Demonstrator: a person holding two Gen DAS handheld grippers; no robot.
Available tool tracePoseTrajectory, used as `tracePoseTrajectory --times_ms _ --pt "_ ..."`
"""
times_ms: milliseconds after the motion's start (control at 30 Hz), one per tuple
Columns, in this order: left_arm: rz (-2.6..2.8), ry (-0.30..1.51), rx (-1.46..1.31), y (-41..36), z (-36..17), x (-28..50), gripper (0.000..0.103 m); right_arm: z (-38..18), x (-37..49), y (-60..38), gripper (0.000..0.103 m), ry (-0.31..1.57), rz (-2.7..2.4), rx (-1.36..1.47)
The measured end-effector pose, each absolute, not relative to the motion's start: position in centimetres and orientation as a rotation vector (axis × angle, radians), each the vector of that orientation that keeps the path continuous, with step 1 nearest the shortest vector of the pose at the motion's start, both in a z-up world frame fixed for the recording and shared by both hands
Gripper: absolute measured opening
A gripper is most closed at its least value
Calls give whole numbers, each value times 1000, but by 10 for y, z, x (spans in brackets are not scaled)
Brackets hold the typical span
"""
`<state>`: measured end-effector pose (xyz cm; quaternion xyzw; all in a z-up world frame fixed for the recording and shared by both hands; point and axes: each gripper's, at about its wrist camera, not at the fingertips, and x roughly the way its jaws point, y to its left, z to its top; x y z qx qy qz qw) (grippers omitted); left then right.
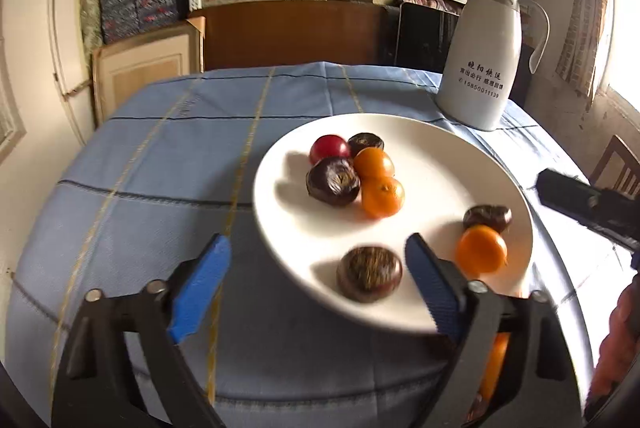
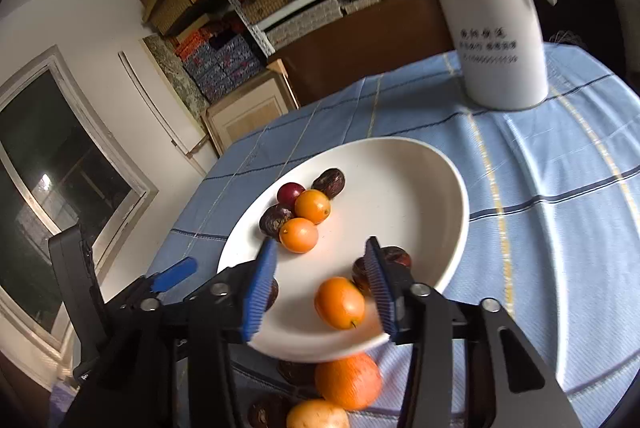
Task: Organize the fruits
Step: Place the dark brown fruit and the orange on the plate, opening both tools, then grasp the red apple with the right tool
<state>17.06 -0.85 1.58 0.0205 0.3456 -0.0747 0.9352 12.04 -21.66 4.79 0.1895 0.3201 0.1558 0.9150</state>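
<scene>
The right gripper [image 2: 320, 278], fingers spread and empty, is hovering over the white plate [image 2: 448, 252] with the orange fruit [image 2: 340, 303] lying between them toward five o'clock, nearer than the left gripper [image 1: 318, 280], equally spread.

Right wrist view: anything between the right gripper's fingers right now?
Yes. In the right wrist view, one orange fruit lies on the white plate between the open right gripper fingers, touching neither; a dark fruit sits behind the right-hand finger.

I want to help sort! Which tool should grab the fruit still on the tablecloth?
Probably the right tool: the big orange fruit lies just below it on the tablecloth, nearer than the open left tool.
</scene>
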Motion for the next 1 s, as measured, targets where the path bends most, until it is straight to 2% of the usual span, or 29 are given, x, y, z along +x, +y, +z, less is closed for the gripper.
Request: tracePoseTrajectory --times_ms 67,133,300,467,633,667,767,800,1000 --pt "-151 709 57 -10 13 156 89 43 103 -221 59 653 310 382" --pt "-150 713 74 -14 8 142 95 35 87 -225 63 671 296 384" --pt "-170 709 169 -30 -3 108 96 26 60 -240 77 684 316 457" --pt "-206 703 208 -35 -6 76 98 10 32 -260 79 689 315 553" --pt "-194 697 130 -19 0 66 98 -4 15 -265 79 740 361 603" --pt "-191 707 107 -15 -1 65 98 -5 14 -264 78 747 371 598" --pt "-182 750 36 0 -5 68 98 -8 15 -254 58 786 411 568" --pt "-178 756 13 4 -5 67 98 -9 15 -250 54 797 420 559" --pt "-170 773 -28 11 -7 62 98 -11 14 -241 54 819 424 508"
